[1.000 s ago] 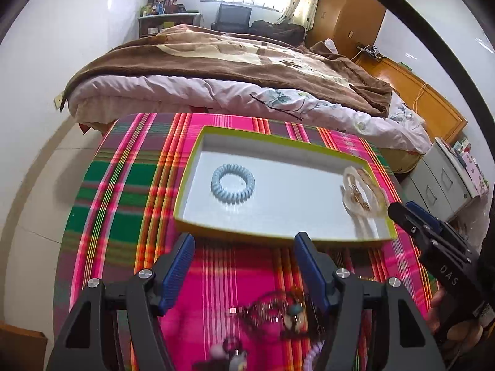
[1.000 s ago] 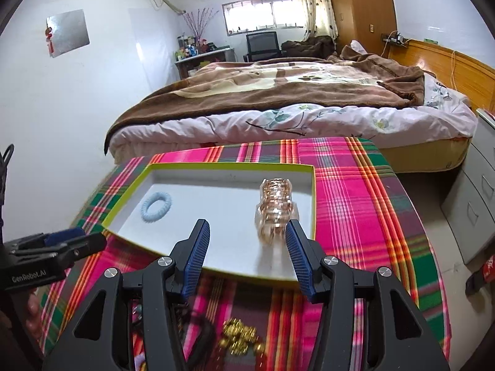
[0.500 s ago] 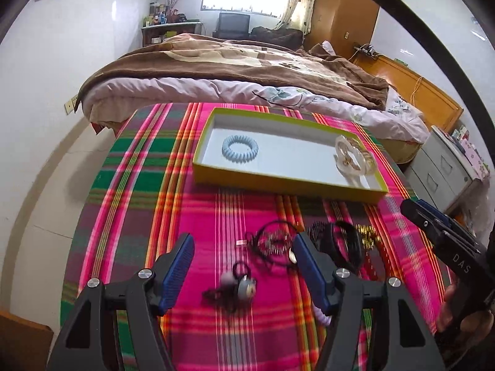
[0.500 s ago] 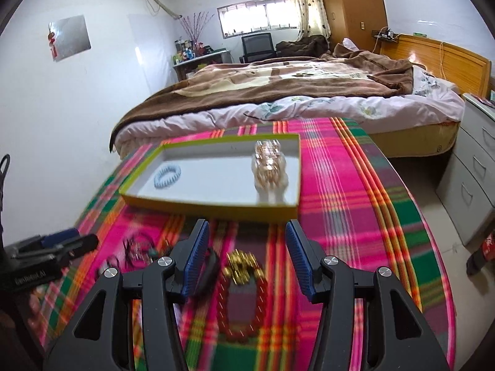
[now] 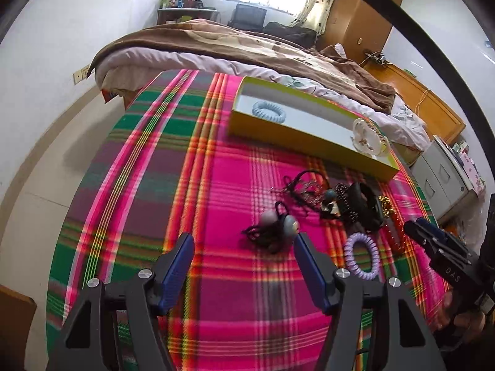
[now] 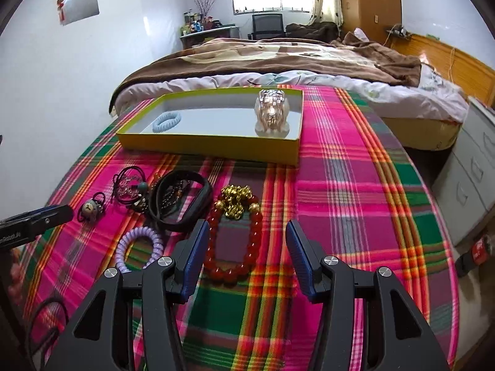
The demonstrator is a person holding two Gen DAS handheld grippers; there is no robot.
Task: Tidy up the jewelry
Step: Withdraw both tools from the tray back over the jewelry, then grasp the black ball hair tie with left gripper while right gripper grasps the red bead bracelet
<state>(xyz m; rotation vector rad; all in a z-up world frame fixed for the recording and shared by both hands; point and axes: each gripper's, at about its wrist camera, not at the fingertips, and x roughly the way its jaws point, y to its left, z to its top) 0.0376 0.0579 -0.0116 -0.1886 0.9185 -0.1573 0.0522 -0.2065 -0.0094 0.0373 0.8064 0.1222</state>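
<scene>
**Plaid cloth, jewelry lot: both grippers pulled back**

Woven plaid tablecloth (image 6: pixel 355 185) now shows more foreground than a second ago; your left gripper (image 5: pixel 244 266) and right gripper (image 6: pixel 247 255) have drawn back from the yellow tray (image 6: pixel 204 147), jaws apart, empty. Tray holds blue coil tie (image 6: pixel 166 122) and clear faceted bracelet (image 6: pixel 272 114). Glossy red bead bracelet (image 6: pixel 235 244) lies between your right fingers; purple coil tie (image 6: pixel 139 247) just beside.

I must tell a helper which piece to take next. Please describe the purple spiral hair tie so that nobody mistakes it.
On the plaid tablecloth, look nearer than the yellow tray. The purple spiral hair tie lies left of the red bead bracelet: the only pale lilac coil outside the tray.
</scene>
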